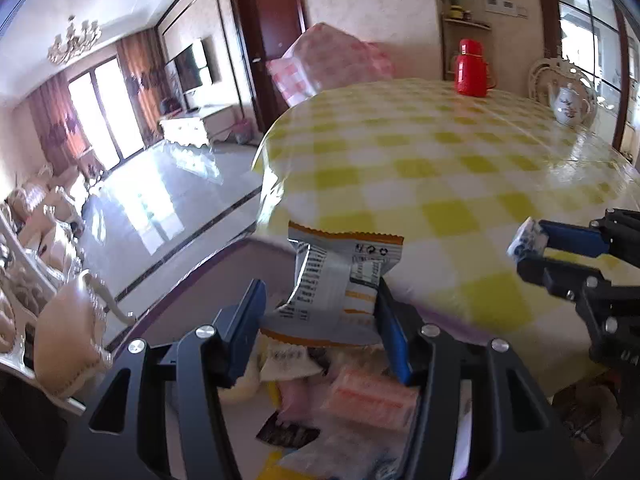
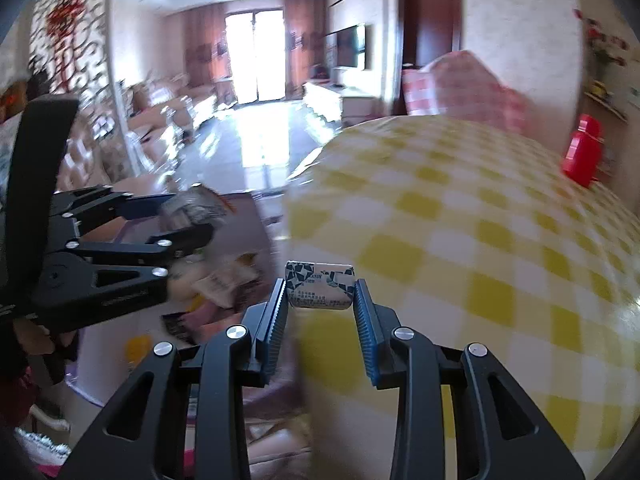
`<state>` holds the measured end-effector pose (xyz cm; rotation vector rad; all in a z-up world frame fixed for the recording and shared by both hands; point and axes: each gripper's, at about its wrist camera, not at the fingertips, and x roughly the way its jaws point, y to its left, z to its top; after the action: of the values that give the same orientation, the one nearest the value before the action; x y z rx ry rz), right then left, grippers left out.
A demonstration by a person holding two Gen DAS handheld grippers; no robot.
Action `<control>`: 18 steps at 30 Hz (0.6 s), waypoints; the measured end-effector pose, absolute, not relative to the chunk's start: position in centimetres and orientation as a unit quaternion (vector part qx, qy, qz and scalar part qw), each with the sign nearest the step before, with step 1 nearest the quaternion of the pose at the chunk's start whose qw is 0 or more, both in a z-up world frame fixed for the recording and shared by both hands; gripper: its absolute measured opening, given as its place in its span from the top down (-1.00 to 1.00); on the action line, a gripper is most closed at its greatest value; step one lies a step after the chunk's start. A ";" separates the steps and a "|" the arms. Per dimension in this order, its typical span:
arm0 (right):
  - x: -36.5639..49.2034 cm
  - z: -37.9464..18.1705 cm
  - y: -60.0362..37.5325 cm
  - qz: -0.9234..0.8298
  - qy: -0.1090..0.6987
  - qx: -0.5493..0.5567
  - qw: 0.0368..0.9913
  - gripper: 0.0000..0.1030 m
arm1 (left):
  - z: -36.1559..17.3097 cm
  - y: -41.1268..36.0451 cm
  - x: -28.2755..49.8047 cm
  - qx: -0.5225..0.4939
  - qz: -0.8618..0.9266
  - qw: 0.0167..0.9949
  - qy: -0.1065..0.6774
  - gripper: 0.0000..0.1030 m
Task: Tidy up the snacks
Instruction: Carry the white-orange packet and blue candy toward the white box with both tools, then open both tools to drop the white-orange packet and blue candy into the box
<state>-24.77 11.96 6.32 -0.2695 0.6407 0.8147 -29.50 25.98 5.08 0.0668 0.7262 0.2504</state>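
My left gripper (image 1: 320, 294) is shut on a white, grey and orange snack packet (image 1: 340, 276), held upright over a pile of loose snacks (image 1: 360, 396) in a purple-rimmed container (image 1: 188, 284). At the right of the left wrist view, my right gripper (image 1: 529, 250) is shut on a small blue-and-white wrapped candy (image 1: 525, 240). In the right wrist view the same candy (image 2: 320, 280) sits crosswise between the blue pads of the right gripper (image 2: 320, 294), above the table's edge. The left gripper (image 2: 188, 216) shows at the left with its packet (image 2: 198, 206).
A round table with a yellow checked cloth (image 1: 440, 160) fills the right side. On its far part stand a red flask (image 1: 472, 68) and a white teapot (image 1: 570, 102). A pink checked chair cover (image 1: 328, 60) rises behind it. To the left there is shiny floor (image 1: 160, 200).
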 end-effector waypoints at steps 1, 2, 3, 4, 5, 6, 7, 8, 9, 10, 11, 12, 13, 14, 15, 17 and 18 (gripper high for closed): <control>-25.1 6.1 12.7 0.394 0.309 -0.135 0.855 0.37 | 4.7 26.4 -29.6 0.033 0.126 0.924 0.360 -0.06; -25.5 5.9 13.7 0.402 0.312 -0.145 0.849 0.37 | 4.3 26.9 -29.6 0.036 0.133 0.921 0.365 -0.06; -25.8 5.7 14.4 0.407 0.314 -0.153 0.844 0.37 | 4.1 27.3 -29.6 0.038 0.141 0.919 0.367 -0.06; -26.1 5.6 15.1 0.411 0.315 -0.160 0.841 0.37 | 4.0 27.6 -29.6 0.039 0.149 0.917 0.368 -0.06; -26.4 5.4 15.8 0.416 0.315 -0.168 0.836 0.37 | 3.9 27.9 -29.7 0.039 0.160 0.916 0.366 -0.06; -26.8 5.2 16.3 0.419 0.317 -0.173 0.833 0.37 | 3.7 28.0 -29.8 0.042 0.168 0.915 0.365 -0.06; -27.0 5.1 16.8 0.424 0.319 -0.178 0.829 0.37 | 3.5 28.1 -29.9 0.045 0.176 0.913 0.365 -0.06; -27.2 4.9 17.1 0.427 0.321 -0.182 0.825 0.37 | 3.4 28.2 -29.9 0.047 0.181 0.912 0.366 -0.07; -27.5 4.8 17.6 0.431 0.323 -0.186 0.822 0.37 | 3.1 28.4 -29.9 0.047 0.184 0.909 0.370 -0.07; -27.6 4.6 17.8 0.433 0.325 -0.190 0.819 0.37 | 2.8 28.7 -29.8 0.041 0.185 0.907 0.376 -0.07; -27.8 4.4 18.2 0.435 0.327 -0.193 0.816 0.37 | 2.5 29.2 -29.8 0.033 0.185 0.906 0.380 -0.07; -27.9 4.3 18.4 0.437 0.329 -0.194 0.815 0.37 | 2.3 29.5 -29.6 0.029 0.187 0.904 0.382 -0.07; -27.9 4.1 18.5 0.438 0.332 -0.195 0.813 0.37 | 2.2 30.0 -29.6 0.022 0.190 0.903 0.385 -0.07; -27.8 4.0 18.7 0.439 0.334 -0.195 0.811 0.37 | 2.2 30.2 -29.6 0.017 0.192 0.902 0.386 -0.07; -27.8 3.9 18.8 0.440 0.337 -0.196 0.809 0.36 | 2.2 30.7 -29.7 0.013 0.196 0.902 0.386 -0.07; -27.7 3.7 19.3 0.449 0.347 -0.197 0.800 0.35 | 2.4 31.0 -29.7 0.006 0.198 0.903 0.382 -0.08; -27.5 3.6 19.4 0.455 0.351 -0.198 0.794 0.34 | 2.5 31.0 -29.9 0.001 0.198 0.904 0.380 -0.13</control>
<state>-27.50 19.45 3.58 -0.4261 0.7554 0.9777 -29.89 30.96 2.55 0.0022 0.7849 0.4088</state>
